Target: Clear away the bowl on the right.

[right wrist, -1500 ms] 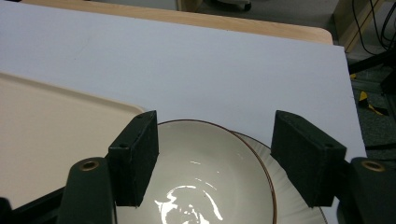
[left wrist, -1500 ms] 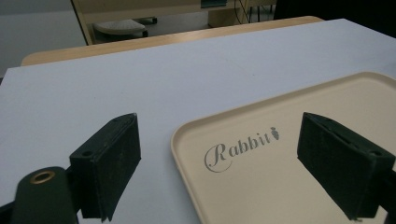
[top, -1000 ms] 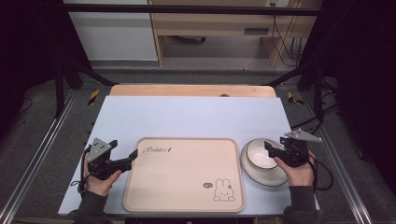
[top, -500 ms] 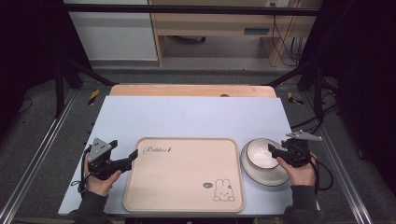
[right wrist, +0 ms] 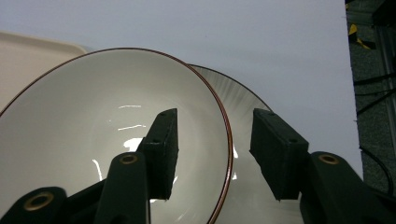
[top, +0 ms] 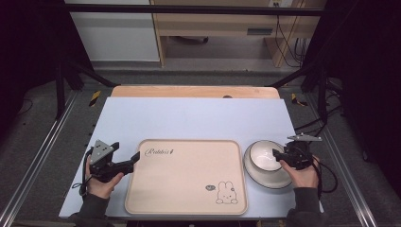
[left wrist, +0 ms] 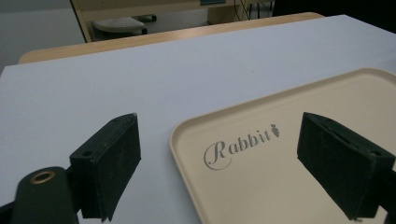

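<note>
Blue table (top: 189, 118), tray (top: 189, 184), plate (top: 279, 182)

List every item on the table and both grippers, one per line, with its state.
Tray: flat on the table, nothing on it.
Bowl: upright, empty, sitting on the plate.
Plate: flat under the bowl, right of the tray.
Left gripper: open, jaws straddling the tray's corner, not touching.
Right gripper: jaws just been closing, either side of the bowl's rim, not yet gripping.

The beige tray (top: 189, 177) bears the word "Rabbit" in grey script (left wrist: 240, 145) near its far left corner, with a small carrot sign just after the last letter. Near the tray's opposite, near right corner stands a drawn rabbit (top: 226, 194) beside a small dark speech bubble, unreadable.
</note>
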Demonstrator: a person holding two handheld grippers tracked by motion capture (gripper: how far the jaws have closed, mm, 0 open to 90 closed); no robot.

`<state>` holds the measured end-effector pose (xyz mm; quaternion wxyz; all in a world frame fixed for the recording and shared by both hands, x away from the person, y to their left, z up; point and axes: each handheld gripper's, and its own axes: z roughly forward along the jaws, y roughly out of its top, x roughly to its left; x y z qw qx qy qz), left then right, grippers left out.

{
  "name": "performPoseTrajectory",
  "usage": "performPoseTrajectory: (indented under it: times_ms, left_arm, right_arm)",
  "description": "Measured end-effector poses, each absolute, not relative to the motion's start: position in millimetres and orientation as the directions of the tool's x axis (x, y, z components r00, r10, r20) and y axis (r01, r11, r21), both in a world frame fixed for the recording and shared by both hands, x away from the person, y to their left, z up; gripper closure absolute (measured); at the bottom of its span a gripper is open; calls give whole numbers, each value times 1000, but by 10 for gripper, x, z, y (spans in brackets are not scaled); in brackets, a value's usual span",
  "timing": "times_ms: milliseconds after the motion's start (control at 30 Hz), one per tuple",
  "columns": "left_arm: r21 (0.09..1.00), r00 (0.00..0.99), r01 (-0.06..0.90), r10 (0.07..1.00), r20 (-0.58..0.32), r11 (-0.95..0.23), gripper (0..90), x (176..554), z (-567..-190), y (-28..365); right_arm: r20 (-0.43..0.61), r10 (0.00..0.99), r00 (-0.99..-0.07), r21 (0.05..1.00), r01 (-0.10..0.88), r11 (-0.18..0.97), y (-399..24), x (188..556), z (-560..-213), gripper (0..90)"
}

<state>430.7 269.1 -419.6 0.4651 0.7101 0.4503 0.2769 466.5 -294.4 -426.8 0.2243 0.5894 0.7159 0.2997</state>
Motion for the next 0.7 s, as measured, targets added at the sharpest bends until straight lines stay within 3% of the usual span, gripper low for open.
performPoseTrajectory:
  times_ms: [700]
  left_arm:
    - [907, 443, 385, 896, -23, -168, 129, 4309, -4199, 2686]
  right_arm:
    - [77, 980, -182, 600, 794, 100, -2966, 4733, -4355, 716]
